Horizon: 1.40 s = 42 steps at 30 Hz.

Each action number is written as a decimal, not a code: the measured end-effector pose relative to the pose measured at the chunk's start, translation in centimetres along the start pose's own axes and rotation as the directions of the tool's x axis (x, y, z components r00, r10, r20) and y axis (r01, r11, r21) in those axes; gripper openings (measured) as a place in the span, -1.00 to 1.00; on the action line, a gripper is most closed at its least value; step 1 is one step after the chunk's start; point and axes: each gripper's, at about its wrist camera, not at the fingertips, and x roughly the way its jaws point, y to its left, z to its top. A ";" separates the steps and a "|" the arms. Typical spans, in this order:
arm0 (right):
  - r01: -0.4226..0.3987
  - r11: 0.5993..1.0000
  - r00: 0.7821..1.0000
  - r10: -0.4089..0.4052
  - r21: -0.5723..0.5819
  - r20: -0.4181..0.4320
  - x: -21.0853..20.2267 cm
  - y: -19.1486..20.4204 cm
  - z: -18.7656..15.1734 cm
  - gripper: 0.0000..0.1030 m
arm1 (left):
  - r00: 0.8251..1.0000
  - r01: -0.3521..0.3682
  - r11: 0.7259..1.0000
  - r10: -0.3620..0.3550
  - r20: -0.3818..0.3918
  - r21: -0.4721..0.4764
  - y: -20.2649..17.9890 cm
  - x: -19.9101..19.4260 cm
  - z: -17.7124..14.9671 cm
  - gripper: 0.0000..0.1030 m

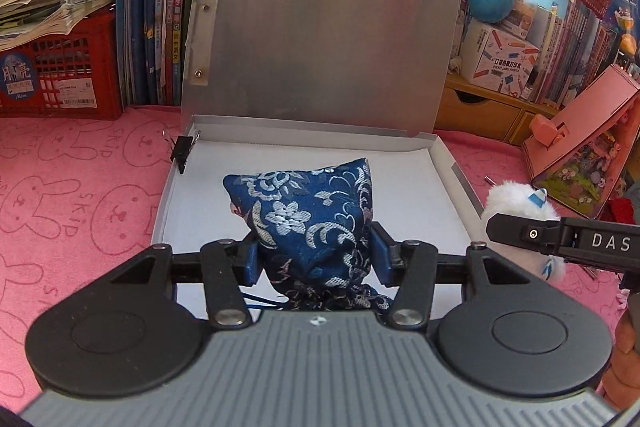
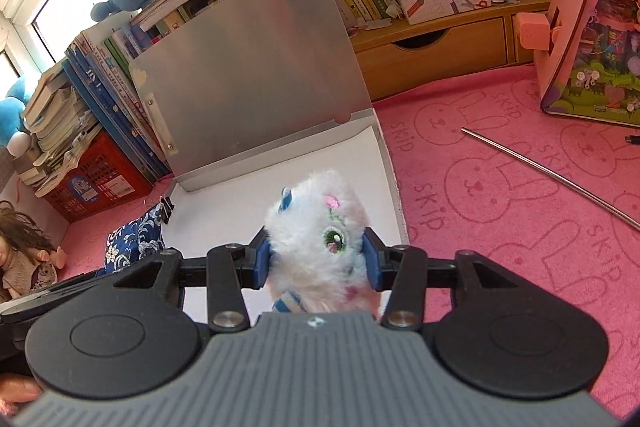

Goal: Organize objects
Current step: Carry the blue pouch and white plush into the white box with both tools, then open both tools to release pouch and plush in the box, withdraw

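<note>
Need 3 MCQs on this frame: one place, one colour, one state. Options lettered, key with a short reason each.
1. Where is the blue floral brocade drawstring pouch?
A. over the open grey flat box
B. in the red plastic crate
C. on the bookshelf

2. What colour is the bunny-print table cloth?
A. green
B. pink
C. white

3. What state is the right gripper in?
A. open, holding nothing
B. shut on a thin metal rod
C. shut on the white fluffy plush toy

Key: 1 A, the left gripper holds it above the box's white floor; 2 B, pink shows around the box; 3 C, both blue pads press the toy's fur.
</note>
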 end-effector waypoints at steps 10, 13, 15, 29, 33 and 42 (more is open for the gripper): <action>0.068 0.997 0.997 -0.069 -0.046 -0.021 3.4 1.1 0.1 0.01 | 0.998 -0.044 0.999 0.045 -0.053 0.026 0.2 4.1 -0.7 0.13; 0.079 0.996 0.997 -0.079 -0.041 0.000 3.6 1.1 -0.1 0.29 | 0.997 -0.055 0.998 0.057 -0.061 0.034 0.2 4.4 -1.1 0.17; 0.069 0.997 0.997 -0.069 -0.032 0.019 3.3 1.0 -0.1 0.32 | 0.997 -0.059 0.997 0.061 -0.050 0.040 0.2 4.1 -1.2 0.32; -0.001 0.997 0.994 0.009 -0.080 0.107 -2.5 1.2 -1.1 0.57 | 0.997 -0.036 0.995 0.030 0.064 0.098 -1.4 -2.3 -1.9 0.71; -0.013 0.995 0.993 0.025 -0.099 0.118 -4.2 1.0 -2.1 0.62 | 0.996 -0.025 0.995 0.016 0.091 0.100 -1.7 -4.4 -2.6 0.75; -0.003 0.987 0.990 0.026 -0.163 0.137 -7.4 0.9 -5.2 0.66 | 0.987 -0.027 0.996 0.013 0.160 0.089 -0.3 -9.7 -5.5 0.88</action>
